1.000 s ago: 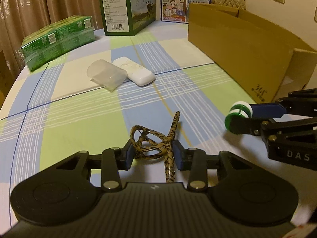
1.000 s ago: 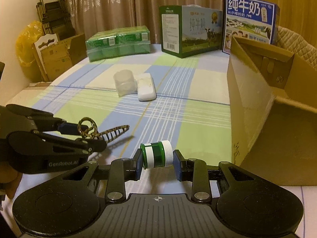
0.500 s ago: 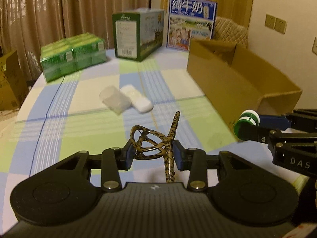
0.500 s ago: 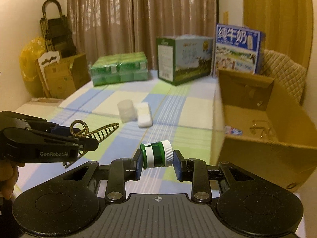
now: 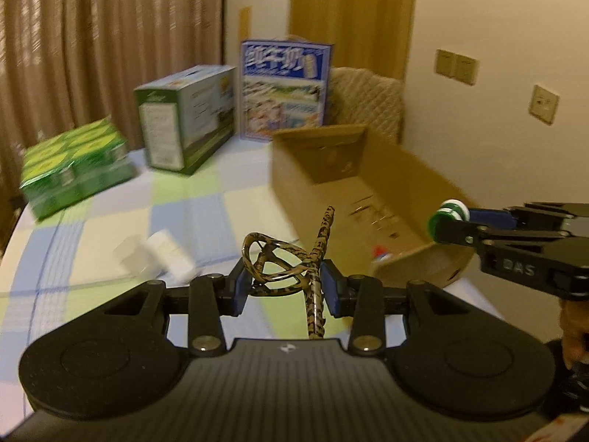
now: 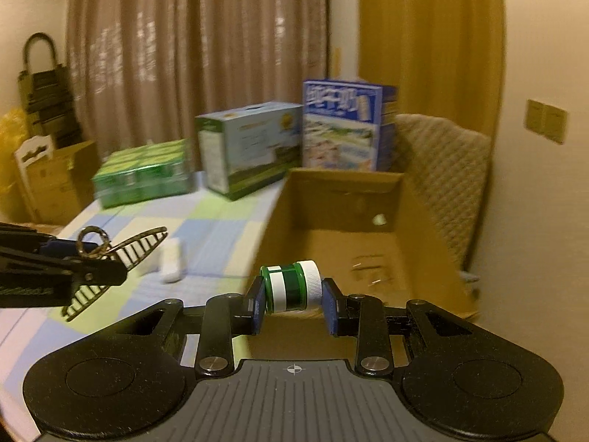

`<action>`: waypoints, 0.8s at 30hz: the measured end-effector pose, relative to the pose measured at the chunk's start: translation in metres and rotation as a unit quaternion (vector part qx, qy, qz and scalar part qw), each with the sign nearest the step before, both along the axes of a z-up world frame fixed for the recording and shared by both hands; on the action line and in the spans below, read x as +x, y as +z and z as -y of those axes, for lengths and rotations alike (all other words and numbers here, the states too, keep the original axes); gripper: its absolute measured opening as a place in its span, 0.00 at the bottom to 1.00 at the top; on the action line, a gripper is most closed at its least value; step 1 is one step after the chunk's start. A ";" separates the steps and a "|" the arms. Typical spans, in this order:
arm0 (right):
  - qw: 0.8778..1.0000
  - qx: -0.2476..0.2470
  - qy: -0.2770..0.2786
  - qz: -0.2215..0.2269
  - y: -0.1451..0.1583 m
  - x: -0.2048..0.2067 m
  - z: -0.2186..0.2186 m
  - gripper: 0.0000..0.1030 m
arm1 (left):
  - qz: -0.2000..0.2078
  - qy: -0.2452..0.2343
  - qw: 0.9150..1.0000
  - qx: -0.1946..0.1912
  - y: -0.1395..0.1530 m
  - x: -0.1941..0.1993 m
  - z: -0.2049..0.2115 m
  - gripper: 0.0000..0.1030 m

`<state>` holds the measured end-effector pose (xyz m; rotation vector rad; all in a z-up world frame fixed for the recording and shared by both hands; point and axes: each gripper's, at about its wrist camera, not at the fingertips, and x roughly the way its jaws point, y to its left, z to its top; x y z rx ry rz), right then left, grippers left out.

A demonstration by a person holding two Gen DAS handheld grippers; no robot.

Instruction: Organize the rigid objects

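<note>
My left gripper (image 5: pixel 285 285) is shut on a leopard-patterned hair claw clip (image 5: pixel 291 265), held in the air over the checked tablecloth (image 5: pixel 110 228). The clip (image 6: pixel 110 254) also shows at the left of the right wrist view. My right gripper (image 6: pixel 294 304) is shut on a small green bottle with a white cap (image 6: pixel 291 287), lying sideways between the pads, over the near edge of the open cardboard box (image 6: pixel 331 191). The same bottle (image 5: pixel 447 215) appears at the right of the left wrist view. The box (image 5: pixel 320 154) holds a few small items on its floor.
A white bar and a clear plastic cup (image 5: pixel 154 254) lie on the cloth. At the back stand a green carton pack (image 5: pixel 73 169), a green-and-white box (image 5: pixel 187 121) and a blue milk carton (image 5: pixel 283 88). A quilted chair (image 6: pixel 441 169) stands behind the cardboard box.
Both grippers have risen and swung toward the cardboard box, each keeping its object. The box's inside now shows in both views, and the right gripper hangs over its near edge.
</note>
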<state>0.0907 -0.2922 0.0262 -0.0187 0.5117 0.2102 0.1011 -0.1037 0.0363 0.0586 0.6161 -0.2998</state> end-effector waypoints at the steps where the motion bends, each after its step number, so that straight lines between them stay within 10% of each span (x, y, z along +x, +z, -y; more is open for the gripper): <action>1: 1.000 -0.001 -0.006 0.002 0.002 0.003 0.007 0.28 | 0.003 -0.007 1.000 0.000 0.003 0.004 0.009 0.34; 24: 0.998 0.020 -0.049 -0.040 -0.025 0.060 0.080 0.28 | -0.027 -0.064 0.997 0.022 -0.023 0.075 0.100 0.34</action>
